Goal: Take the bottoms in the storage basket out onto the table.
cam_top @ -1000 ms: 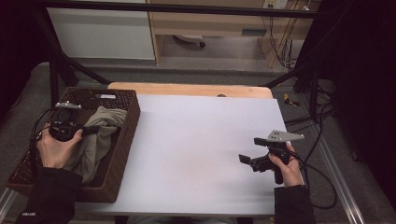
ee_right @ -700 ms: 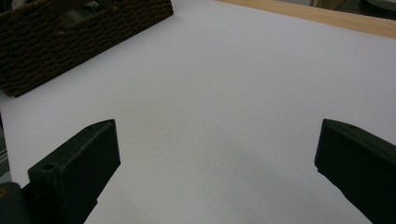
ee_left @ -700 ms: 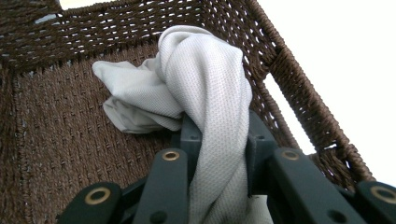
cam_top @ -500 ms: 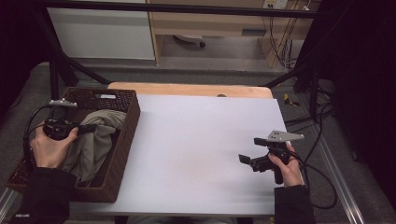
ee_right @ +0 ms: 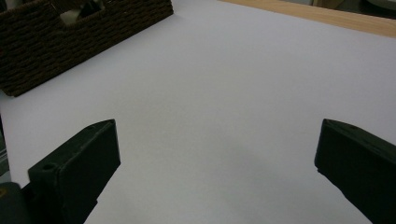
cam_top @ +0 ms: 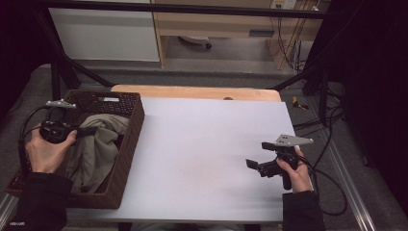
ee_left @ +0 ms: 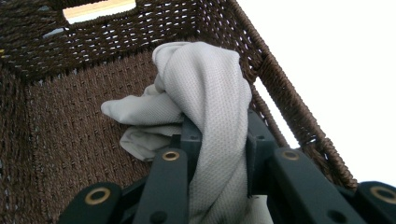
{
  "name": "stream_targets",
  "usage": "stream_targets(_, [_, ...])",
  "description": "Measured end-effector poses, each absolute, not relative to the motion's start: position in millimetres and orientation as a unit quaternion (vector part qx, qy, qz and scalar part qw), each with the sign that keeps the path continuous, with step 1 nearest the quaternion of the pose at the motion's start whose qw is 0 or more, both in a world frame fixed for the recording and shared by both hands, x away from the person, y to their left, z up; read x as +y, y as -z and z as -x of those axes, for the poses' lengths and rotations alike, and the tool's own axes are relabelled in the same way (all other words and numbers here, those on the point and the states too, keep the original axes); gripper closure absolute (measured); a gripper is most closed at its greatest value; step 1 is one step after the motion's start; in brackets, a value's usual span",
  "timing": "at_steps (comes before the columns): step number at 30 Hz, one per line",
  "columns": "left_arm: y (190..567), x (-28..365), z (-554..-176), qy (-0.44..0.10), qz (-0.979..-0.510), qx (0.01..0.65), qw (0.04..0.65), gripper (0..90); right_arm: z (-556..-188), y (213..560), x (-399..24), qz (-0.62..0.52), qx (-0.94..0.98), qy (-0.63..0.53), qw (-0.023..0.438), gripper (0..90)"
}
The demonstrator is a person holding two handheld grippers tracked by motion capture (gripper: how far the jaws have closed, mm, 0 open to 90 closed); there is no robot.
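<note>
Presently, the grey cloth (ee_left: 205,107) sits inside the wicker basket (cam_top: 126,144) at the table's left edge, a bunched fold clamped between the jaws of your left gripper (cam_top: 89,131). Your right gripper (cam_top: 254,162) rests well apart on the white table (cam_top: 202,144), jaws spread wide, holding nothing.

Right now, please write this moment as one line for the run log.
left tongs: shut on crumpled beige cloth | cloth: inside brown woven basket | right tongs: open, above white table
</note>
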State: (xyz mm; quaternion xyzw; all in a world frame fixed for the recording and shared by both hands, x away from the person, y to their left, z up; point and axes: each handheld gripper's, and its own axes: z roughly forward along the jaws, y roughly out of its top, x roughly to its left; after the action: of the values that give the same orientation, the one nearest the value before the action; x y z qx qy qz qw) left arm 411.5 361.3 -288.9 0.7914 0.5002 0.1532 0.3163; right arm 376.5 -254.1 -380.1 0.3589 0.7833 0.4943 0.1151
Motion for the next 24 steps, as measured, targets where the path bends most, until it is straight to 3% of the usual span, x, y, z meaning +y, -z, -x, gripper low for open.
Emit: stream_targets(24, [262,362,-401,-0.16,-0.794,0.484,0.331,73.4,-376,380,-254,-0.359,0.783,-0.495,0.115,0.7])
